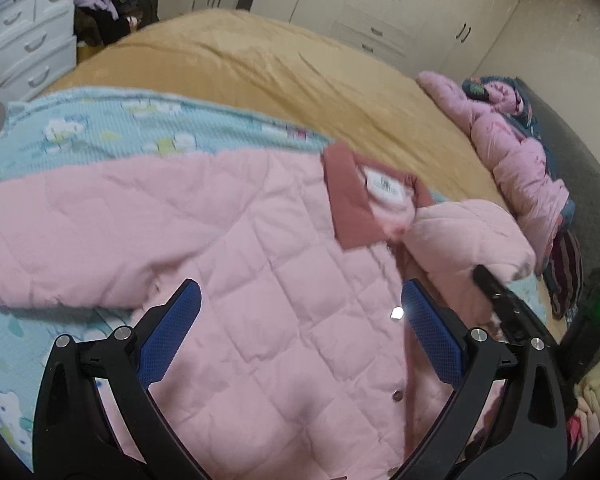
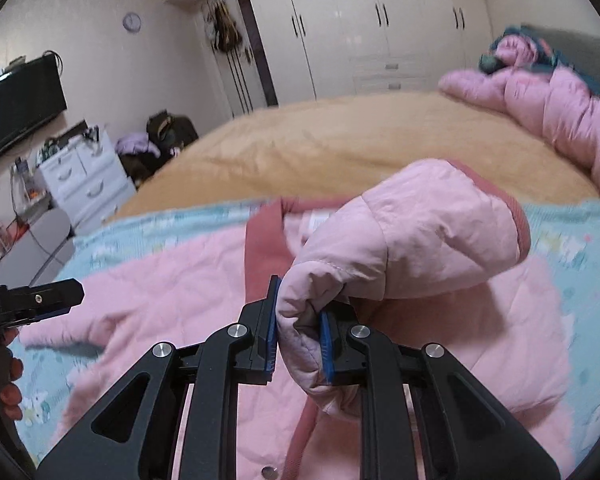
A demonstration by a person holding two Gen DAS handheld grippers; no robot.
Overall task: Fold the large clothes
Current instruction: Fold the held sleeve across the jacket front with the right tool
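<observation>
A pink quilted jacket (image 1: 260, 280) with a dark pink collar (image 1: 348, 200) lies front up on a light blue patterned blanket (image 1: 100, 128). My left gripper (image 1: 300, 286) hovers open over the jacket's chest, with nothing between its blue pads. My right gripper (image 2: 300, 322) is shut on the bunched sleeve (image 2: 400, 240), which it holds lifted and folded over the jacket's body (image 2: 180, 288). The left wrist view shows the right gripper as a black shape (image 1: 496, 292) under the raised sleeve (image 1: 472, 232). In the right wrist view the left gripper (image 2: 40, 300) shows at the left edge.
The blanket lies on a bed with a tan cover (image 1: 280, 68). A pink puffy coat (image 2: 560, 108) lies by the grey headboard. White drawers (image 2: 84, 176), a clothes pile (image 2: 156, 136) and a wardrobe (image 2: 380, 20) stand beyond the bed. A person's hand (image 2: 8, 380) holds the left gripper.
</observation>
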